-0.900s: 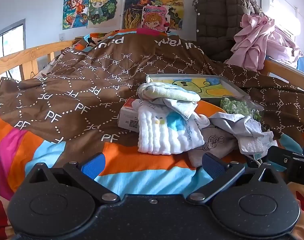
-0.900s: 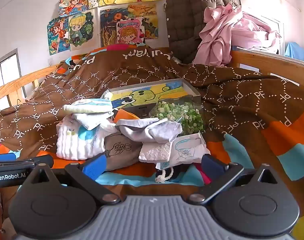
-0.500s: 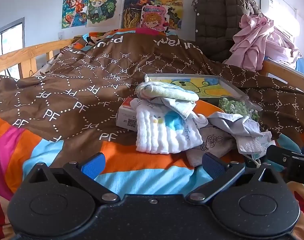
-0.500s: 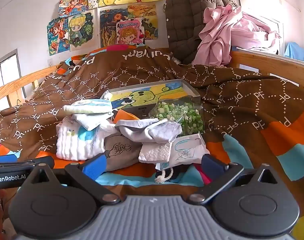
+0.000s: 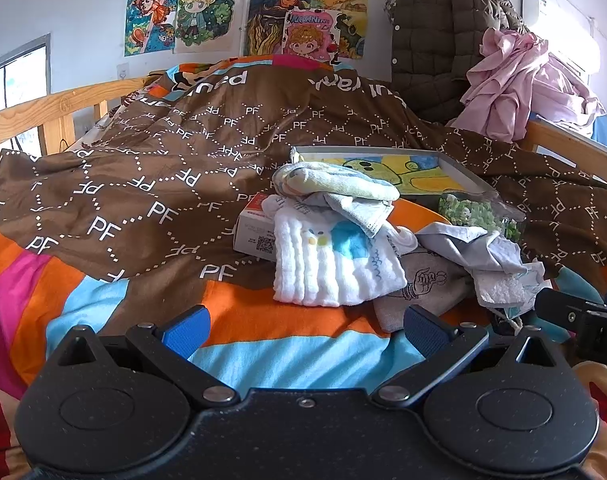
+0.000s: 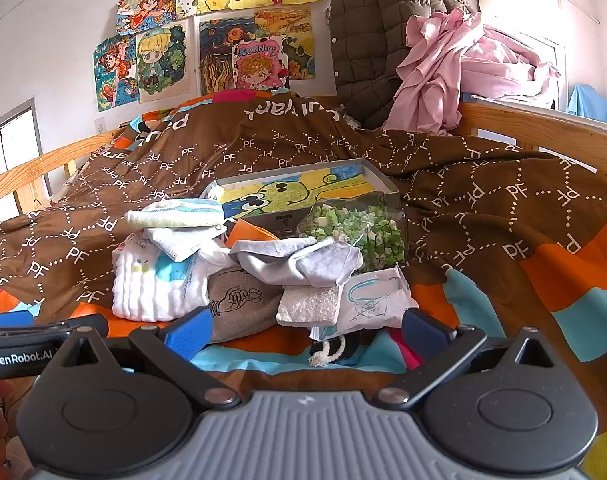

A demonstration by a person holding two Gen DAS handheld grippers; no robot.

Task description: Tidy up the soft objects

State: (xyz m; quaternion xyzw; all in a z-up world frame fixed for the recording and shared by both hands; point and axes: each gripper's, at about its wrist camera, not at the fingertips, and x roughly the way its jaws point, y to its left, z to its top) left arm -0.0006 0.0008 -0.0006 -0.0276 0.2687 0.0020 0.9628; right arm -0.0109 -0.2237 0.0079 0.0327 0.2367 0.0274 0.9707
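Soft cloths lay heaped on the bedspread (image 5: 103,300) ahead of both claws, none yet sorted; I judged the task at its opening step, the approach before a first pick. My left claw (image 5: 303,330) stood with fingers wide apart and nothing between them. The white ribbed towel (image 5: 335,264) lay just beyond its tips, slightly to their right, with a striped rolled cloth (image 5: 339,186) stacked above it and a small carton (image 5: 255,232) under the towel's far left edge. My right claw (image 6: 305,330) was likewise spread and empty. Directly ahead of it lay the grey printed pouch (image 6: 239,304), a crumpled grey cloth (image 6: 299,260) on top, and a white printed cloth (image 6: 371,304) toward its right finger. A bag of green pieces (image 6: 355,232) and a picture tray (image 6: 379,184) sat farther off. In my judgement the next move called for advancing one claw onto a top layer, since lower pieces were pinned.
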